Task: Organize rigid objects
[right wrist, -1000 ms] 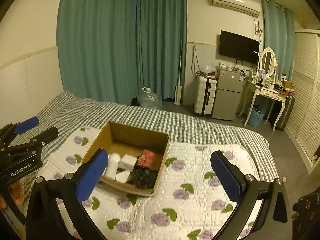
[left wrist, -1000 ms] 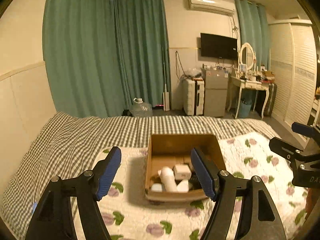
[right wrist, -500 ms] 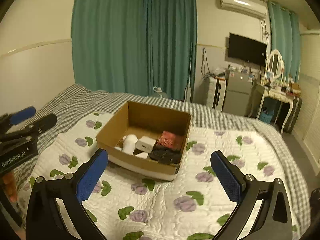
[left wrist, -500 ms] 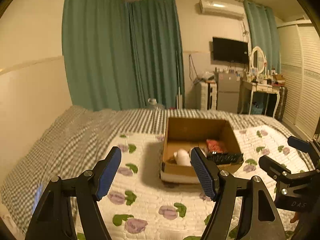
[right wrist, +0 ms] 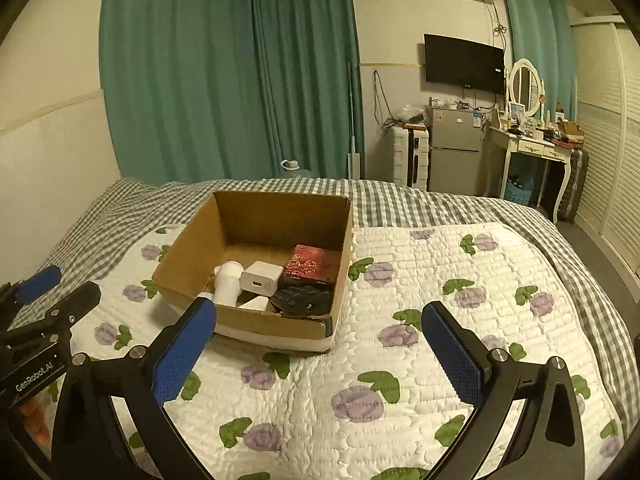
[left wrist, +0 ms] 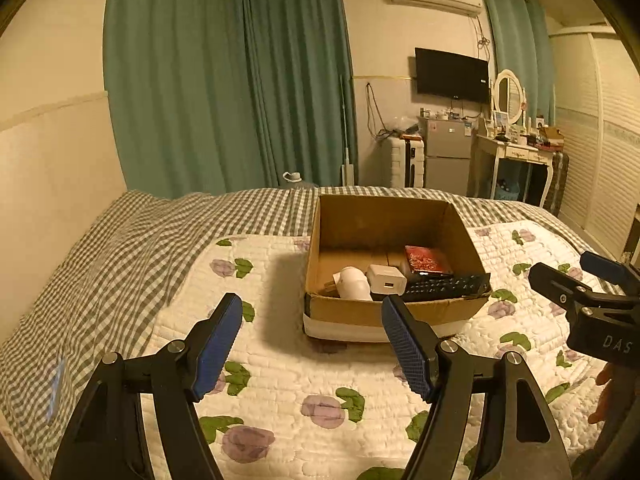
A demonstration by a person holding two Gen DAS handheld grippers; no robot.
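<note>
Both the left gripper point(left wrist: 312, 346) and the right gripper point(right wrist: 318, 354) stand wide open and empty. The cardboard box point(right wrist: 256, 322) lies just beyond, on the quilt point(right wrist: 420, 292); reach its near items from above, one at a time.

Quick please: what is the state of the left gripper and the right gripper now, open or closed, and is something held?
Left gripper: open, holding nothing.
Right gripper: open, holding nothing.

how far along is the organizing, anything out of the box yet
Nothing looks done: the white bottle, charger, red packet and remote all lie in the cardboard box. The left gripper and right gripper are open and empty. All sorting remains.
</note>
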